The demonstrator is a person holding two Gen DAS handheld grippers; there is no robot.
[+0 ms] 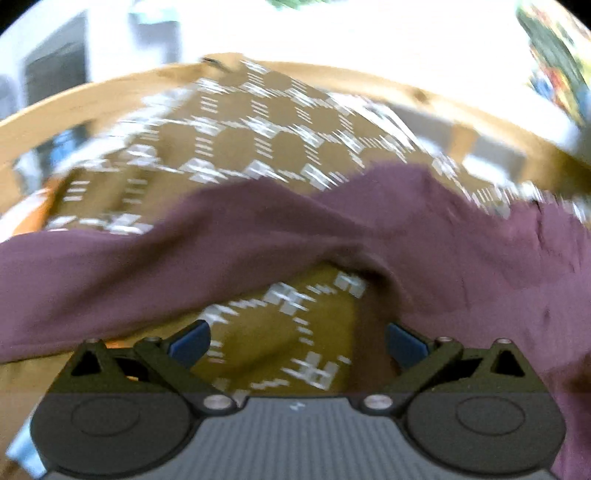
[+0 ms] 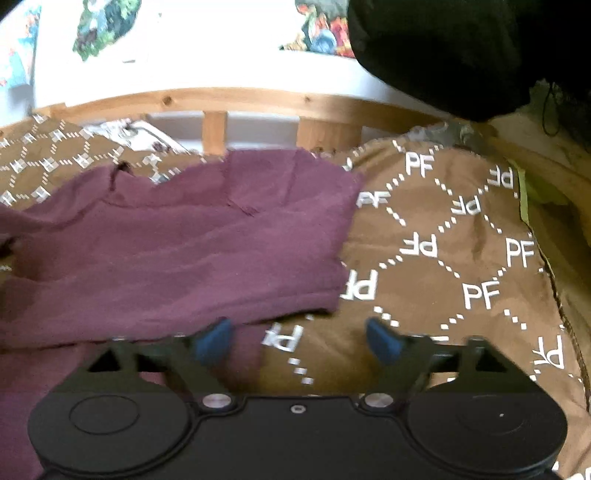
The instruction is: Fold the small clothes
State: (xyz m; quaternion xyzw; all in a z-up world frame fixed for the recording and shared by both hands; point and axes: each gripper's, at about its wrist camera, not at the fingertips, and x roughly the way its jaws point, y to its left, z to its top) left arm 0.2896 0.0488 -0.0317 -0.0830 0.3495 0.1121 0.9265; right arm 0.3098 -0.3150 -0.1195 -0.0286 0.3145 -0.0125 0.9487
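A maroon garment lies spread on a brown bedspread printed with white "PF" letters. In the right wrist view its right edge and lower corner lie just ahead of my right gripper, which is open and empty, its left blue pad over the cloth's lower edge. In the left wrist view, which is blurred, the garment drapes in a band across the frame with a raised fold. My left gripper is open and empty just below that fold, over the bedspread.
A wooden bed rail with slats runs along the far side of the bed; it also shows in the left wrist view. A black mass hangs at the top right. Colourful pictures are on the white wall.
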